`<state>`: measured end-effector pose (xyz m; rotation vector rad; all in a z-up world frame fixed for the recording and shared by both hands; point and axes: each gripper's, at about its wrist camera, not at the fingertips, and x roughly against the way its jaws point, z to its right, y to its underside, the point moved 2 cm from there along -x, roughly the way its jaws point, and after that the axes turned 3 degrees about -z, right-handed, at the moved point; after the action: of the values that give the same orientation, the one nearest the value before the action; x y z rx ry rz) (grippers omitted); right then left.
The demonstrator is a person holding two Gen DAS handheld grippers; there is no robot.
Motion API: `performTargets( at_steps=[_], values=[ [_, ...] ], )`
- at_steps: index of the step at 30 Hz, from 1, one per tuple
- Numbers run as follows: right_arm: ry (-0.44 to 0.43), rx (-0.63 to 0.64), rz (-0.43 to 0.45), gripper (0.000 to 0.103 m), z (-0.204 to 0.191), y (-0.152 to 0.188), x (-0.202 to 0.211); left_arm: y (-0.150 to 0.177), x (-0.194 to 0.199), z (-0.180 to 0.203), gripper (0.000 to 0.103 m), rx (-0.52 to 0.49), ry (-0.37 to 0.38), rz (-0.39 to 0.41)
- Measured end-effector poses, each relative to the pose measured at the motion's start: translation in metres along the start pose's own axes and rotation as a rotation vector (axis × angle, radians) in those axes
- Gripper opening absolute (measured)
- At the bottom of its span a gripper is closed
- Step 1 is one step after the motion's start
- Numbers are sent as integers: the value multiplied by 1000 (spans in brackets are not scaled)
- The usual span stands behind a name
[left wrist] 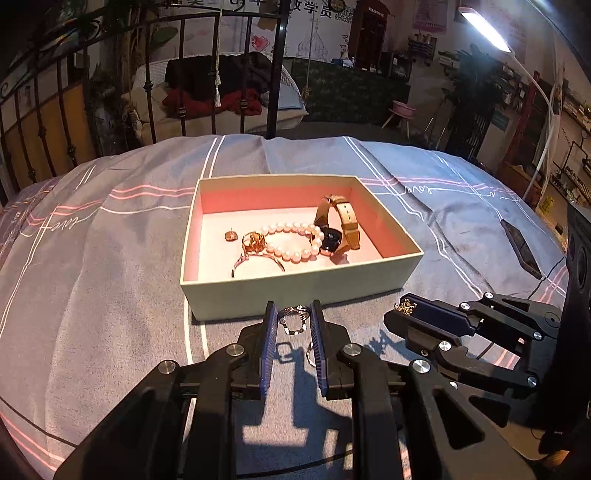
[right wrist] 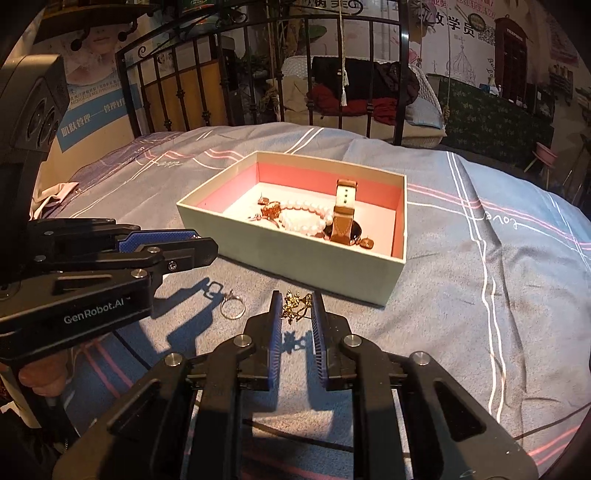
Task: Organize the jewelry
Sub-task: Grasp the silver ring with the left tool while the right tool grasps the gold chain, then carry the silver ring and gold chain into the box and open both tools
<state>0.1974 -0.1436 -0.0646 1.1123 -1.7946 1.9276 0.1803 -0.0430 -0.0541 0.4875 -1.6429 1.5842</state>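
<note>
An open box (left wrist: 295,291) with a pink lining sits on the bed and holds a pearl bracelet (left wrist: 295,240), a tan-strapped watch (left wrist: 338,225), a bangle (left wrist: 258,264) and small gold pieces. My left gripper (left wrist: 293,315) is shut on a silver ring (left wrist: 293,319), held above the bedspread just in front of the box. My right gripper (right wrist: 295,306) is shut on a gold flower-shaped piece (right wrist: 295,304), also in front of the box (right wrist: 314,266). A second silver ring (right wrist: 232,306) lies on the bedspread between the two grippers.
A grey striped bedspread (left wrist: 110,277) covers the bed. A black metal bed rail (left wrist: 184,74) runs behind it. A dark phone (left wrist: 521,243) lies on the bedspread to the right of the box. A lamp (left wrist: 484,26) shines from the upper right.
</note>
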Motion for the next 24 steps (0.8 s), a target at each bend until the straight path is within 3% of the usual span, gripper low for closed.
performTargets(
  at_steps=[7,13,24],
  values=[
    [37,5,71,17,10,-41,-1,-47,2,-8,18,16,-16,70],
    [62,-25,95,17,22,-69,-15,-74,-14,-15,18,49,-17,60],
    [73,-46,71,17,28,-80,-43,-84,-45,-23,18,71,-30,10]
  ],
)
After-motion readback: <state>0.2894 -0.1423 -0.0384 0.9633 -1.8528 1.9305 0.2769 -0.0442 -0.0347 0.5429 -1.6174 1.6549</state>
